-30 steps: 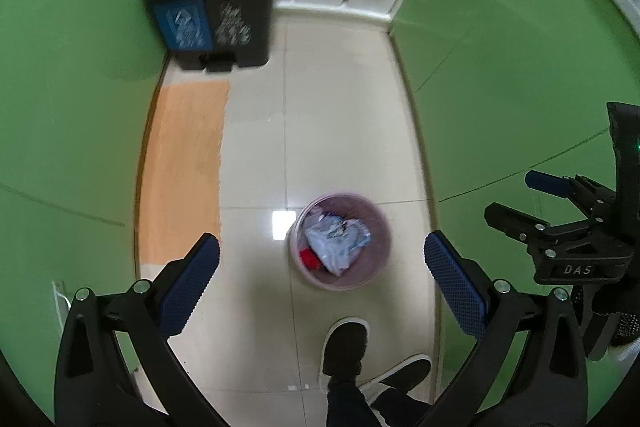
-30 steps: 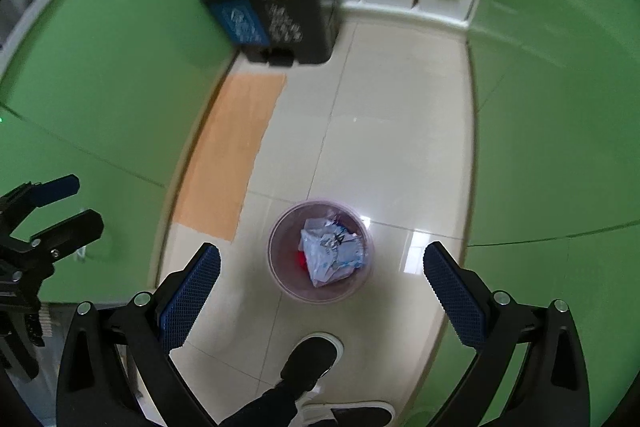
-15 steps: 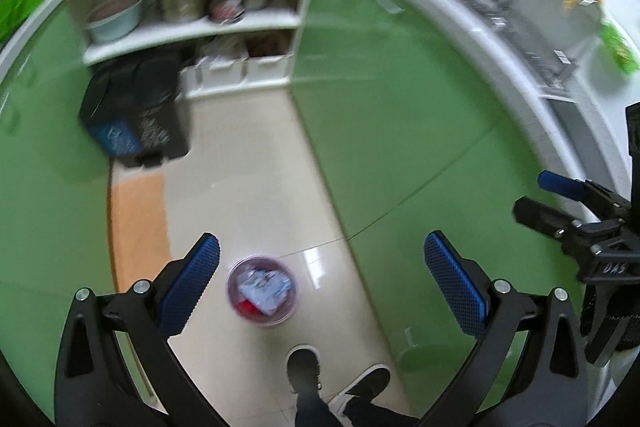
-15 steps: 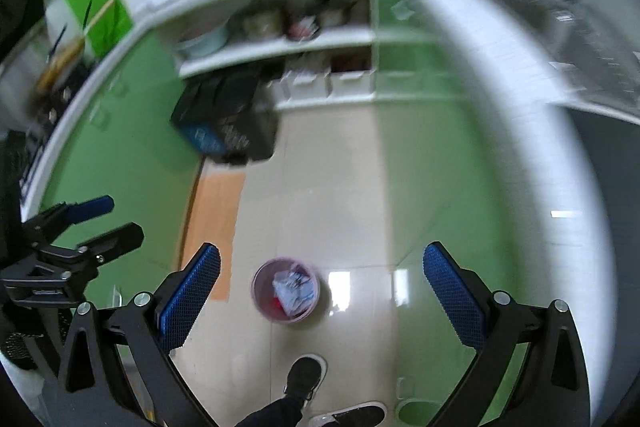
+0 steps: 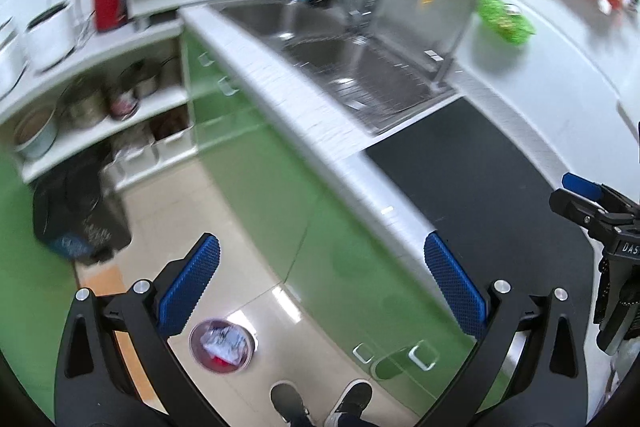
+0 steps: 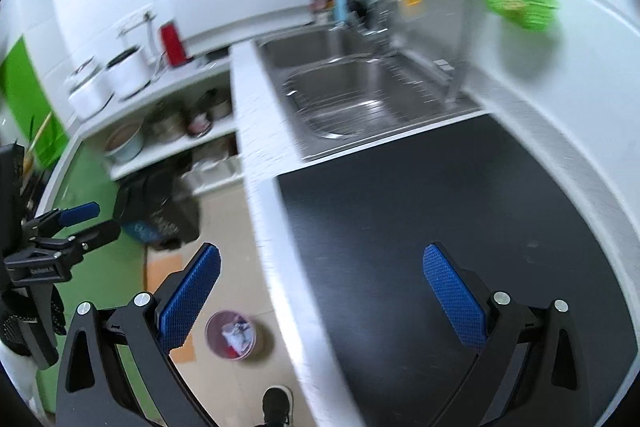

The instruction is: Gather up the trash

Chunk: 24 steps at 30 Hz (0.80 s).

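Bin [image 5: 222, 345] lower left, trash inside; both grippers, left [image 5: 322, 285] and right [image 6: 320, 294], spread, empty; counter [image 6: 440, 227] apparently bare, remainder unclear.

bright, even indoor light; motion blur smears both views; floor tile [image 5: 256, 307] glare near 6 o'clock; fisheye-bent edges.
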Each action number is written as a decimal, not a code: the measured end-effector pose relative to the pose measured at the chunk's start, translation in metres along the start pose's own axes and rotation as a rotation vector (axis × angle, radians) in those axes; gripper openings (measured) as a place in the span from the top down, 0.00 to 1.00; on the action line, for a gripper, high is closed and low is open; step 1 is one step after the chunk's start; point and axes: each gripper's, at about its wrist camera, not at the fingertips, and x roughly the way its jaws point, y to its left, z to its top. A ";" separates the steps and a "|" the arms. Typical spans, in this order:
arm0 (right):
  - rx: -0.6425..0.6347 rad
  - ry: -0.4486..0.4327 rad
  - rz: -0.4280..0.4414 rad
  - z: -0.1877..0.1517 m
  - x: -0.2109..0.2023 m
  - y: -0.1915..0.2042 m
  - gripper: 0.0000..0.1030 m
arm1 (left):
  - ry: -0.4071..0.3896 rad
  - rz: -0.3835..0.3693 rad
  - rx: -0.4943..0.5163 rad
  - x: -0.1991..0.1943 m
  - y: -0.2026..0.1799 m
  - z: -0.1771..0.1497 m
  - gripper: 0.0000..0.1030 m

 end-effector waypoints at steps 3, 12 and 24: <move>0.039 -0.032 -0.036 0.000 -0.026 -0.025 0.06 | -0.010 -0.037 0.035 -0.003 -0.025 0.015 0.03; 0.107 -0.096 -0.111 -0.005 -0.084 -0.072 0.06 | -0.020 -0.117 0.176 -0.013 -0.102 0.049 0.03; 0.145 -0.109 -0.119 -0.001 -0.110 -0.097 0.06 | 0.006 -0.170 0.300 -0.016 -0.147 0.064 0.03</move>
